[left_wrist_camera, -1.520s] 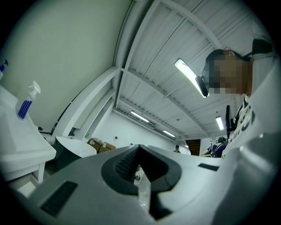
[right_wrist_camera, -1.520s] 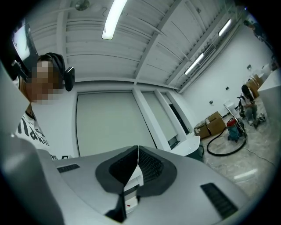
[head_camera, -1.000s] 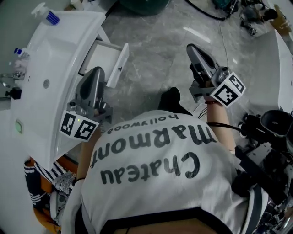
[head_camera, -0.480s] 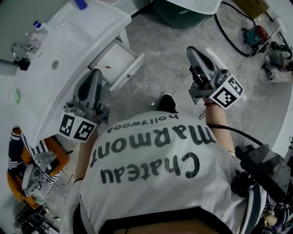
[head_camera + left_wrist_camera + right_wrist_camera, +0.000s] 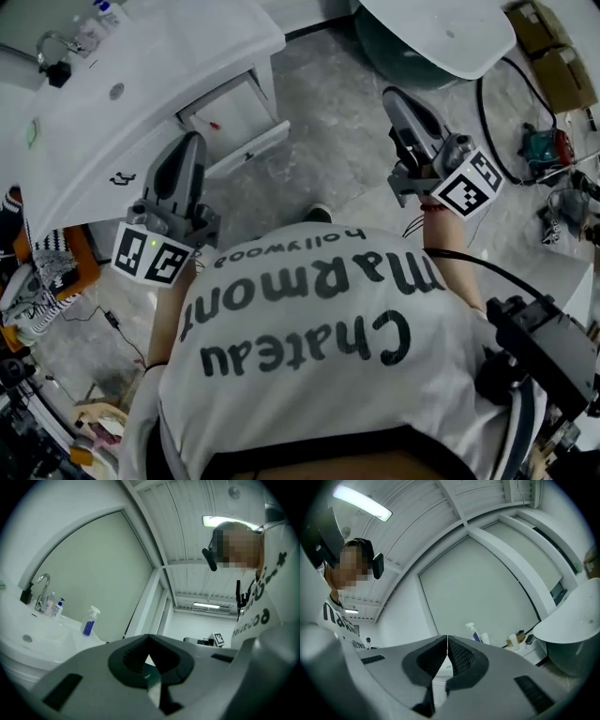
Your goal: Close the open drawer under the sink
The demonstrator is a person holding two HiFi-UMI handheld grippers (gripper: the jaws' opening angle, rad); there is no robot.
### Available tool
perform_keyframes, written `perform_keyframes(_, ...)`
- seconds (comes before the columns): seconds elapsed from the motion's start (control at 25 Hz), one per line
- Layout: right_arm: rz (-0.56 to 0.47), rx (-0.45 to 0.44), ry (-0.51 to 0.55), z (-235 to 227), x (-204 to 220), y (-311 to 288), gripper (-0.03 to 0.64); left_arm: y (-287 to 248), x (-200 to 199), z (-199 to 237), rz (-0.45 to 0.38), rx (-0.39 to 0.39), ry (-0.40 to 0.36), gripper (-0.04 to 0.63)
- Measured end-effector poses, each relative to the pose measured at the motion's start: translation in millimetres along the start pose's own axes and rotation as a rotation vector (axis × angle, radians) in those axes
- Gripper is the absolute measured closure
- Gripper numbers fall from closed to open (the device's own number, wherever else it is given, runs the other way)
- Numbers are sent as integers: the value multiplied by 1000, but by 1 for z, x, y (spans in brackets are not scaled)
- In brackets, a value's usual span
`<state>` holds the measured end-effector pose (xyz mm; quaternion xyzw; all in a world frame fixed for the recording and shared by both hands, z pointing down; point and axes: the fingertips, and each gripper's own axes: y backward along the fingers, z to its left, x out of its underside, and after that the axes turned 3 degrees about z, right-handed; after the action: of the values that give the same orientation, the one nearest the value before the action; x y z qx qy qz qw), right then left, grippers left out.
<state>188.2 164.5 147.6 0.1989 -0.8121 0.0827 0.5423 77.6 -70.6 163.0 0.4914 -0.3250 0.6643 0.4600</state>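
Grey jaws are pressing together on both grippers, nothing between them. The left gripper (image 5: 190, 142) is hovering near the drawer (image 5: 236, 122), not touching it; the right gripper (image 5: 397, 97) is hanging well apart over the floor (image 5: 328, 141). Beyond, the drawer is standing pulled out beneath the sink (image 5: 141, 66). By my judgement no closing is done yet: reaching its front and pushing it in are remaining.

Sink (image 5: 178, 56) glossy, smooth; drawer (image 5: 234, 117) smooth; floor (image 5: 328, 159) polished, marbled stone look; shirt (image 5: 319, 366) matt cloth.
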Motion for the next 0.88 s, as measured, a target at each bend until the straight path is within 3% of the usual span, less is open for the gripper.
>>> perform_keyframes(0.24, 78, -173, -12, -11, 12, -33, 603, 20, 12, 0, -68, -169, 7, 588)
perform_keyframes(0.56, 179, -361, -64, -1, 41, -85, 603, 57, 35, 17, -68, -412, 20, 588)
perform_keyframes(0.72, 248, -399, -88, 5, 63, -93, 603, 66, 45, 15, -54, -466, 48, 588)
perform_keyframes(0.88, 323, -424, -155, 8, 93, -101, 603, 66, 66, 12, 13, -505, 61, 588)
